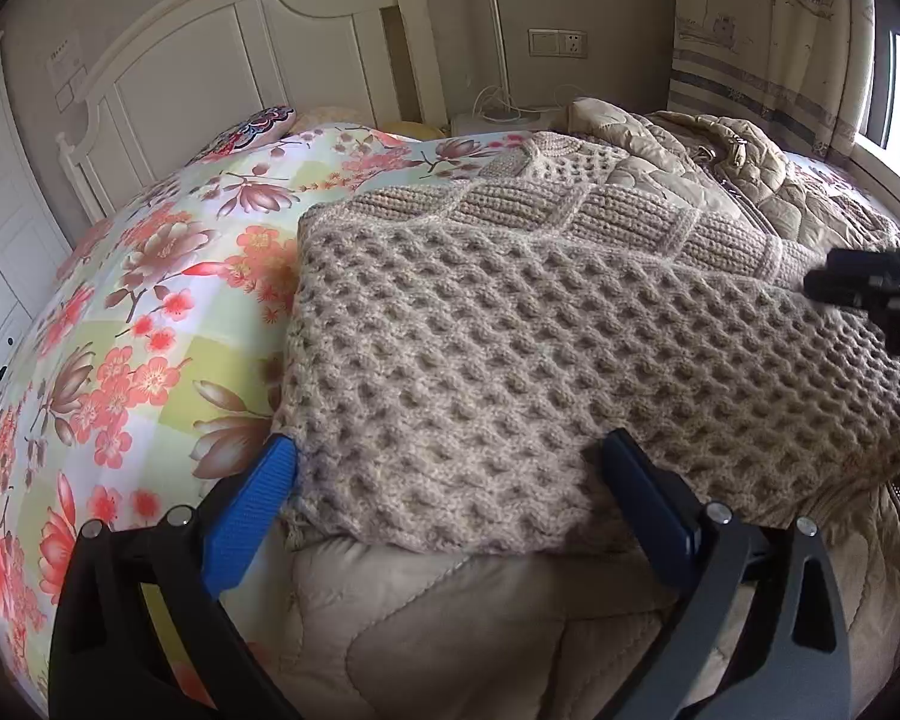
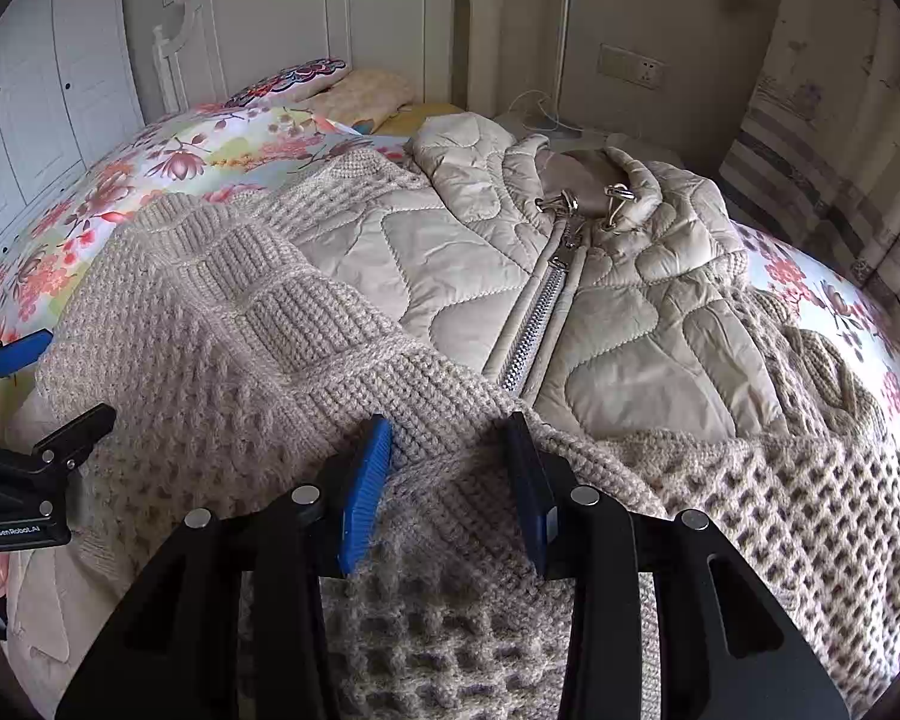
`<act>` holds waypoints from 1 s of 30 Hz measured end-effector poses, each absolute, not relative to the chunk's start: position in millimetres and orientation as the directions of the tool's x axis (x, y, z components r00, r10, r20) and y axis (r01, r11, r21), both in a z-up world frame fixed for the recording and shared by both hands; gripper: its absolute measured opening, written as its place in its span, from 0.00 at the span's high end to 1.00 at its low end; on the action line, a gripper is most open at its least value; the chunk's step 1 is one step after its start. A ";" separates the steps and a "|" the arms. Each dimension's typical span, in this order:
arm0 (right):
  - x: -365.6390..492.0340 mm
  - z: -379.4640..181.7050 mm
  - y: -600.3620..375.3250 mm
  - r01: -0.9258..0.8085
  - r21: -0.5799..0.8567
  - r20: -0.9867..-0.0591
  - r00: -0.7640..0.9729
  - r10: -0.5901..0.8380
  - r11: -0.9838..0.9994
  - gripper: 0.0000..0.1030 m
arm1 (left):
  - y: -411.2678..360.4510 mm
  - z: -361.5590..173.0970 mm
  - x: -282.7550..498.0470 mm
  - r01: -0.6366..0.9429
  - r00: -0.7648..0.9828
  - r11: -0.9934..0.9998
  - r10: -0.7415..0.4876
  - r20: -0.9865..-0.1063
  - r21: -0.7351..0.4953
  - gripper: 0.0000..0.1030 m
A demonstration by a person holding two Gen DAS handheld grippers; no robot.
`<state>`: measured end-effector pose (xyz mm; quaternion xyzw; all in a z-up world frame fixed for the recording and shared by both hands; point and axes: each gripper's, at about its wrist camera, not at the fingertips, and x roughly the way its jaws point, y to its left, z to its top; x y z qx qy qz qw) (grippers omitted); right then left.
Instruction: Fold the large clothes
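Knit sweater (image 1: 510, 348) lies folded over the quilted jacket (image 2: 462, 252) on the bed. My left gripper (image 1: 450, 480) gapes empty; my right gripper (image 2: 444, 480) straddles knit — apparently unpinched. Clamp fully, then fold evenly.

The knitted sweater (image 2: 258, 312) lies across the quilted jacket (image 2: 486, 252), both on the bedspread (image 1: 150, 312).

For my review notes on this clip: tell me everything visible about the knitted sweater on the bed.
The knitted sweater is beige, chunky wool by its look, with honeycomb panels and ribbed bands edged by raised ridges. It lies spread on the floral bedspread, one part folded across the quilted zip jacket beneath it. The left claw stands wide open over its near edge, not gripping. The right claw straddles a raised fold, jaws partly open.
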<state>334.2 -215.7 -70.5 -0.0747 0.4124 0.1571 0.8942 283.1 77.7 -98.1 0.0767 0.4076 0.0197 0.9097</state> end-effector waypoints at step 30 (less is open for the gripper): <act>309.9 -57.1 -231.7 -0.401 -0.032 -0.771 0.592 0.232 0.915 0.42 | 79.8 -98.4 282.7 0.029 0.661 0.989 0.090 -0.745 0.146 0.02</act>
